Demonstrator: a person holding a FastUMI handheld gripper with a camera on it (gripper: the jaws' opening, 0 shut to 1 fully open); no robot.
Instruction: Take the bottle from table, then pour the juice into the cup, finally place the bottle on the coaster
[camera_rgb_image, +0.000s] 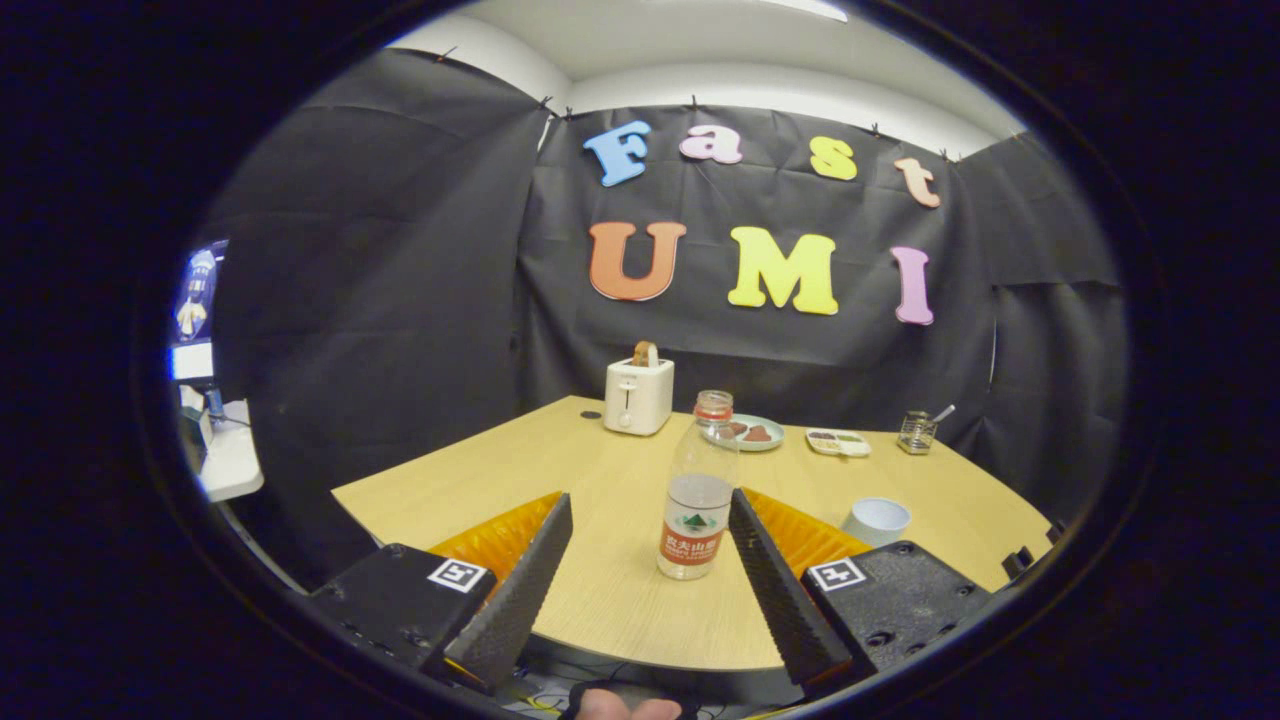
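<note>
Standing upright on the light wooden table (620, 600): a clear plastic bottle with a red label and red cap (697, 487), partly filled with pale liquid, between the tips of the two fingers and closer to the right one. Spread wide apart, the gripper (650, 520), neither finger touching the bottle. Just beyond the right finger, resting on the tabletop, a small white round cup (877, 520), well apart from the bottle. Farther back near the black cloth wall: a white toaster (638, 395) with a slice of bread poking out of its slot, a pale green plate (746, 432) holding dark pieces of food directly behind the bottle's neck, a small white tray (838, 441) beside it, and a clear glass jar with a spoon in it (917, 431) farther right. No telling where the coaster lies.
</note>
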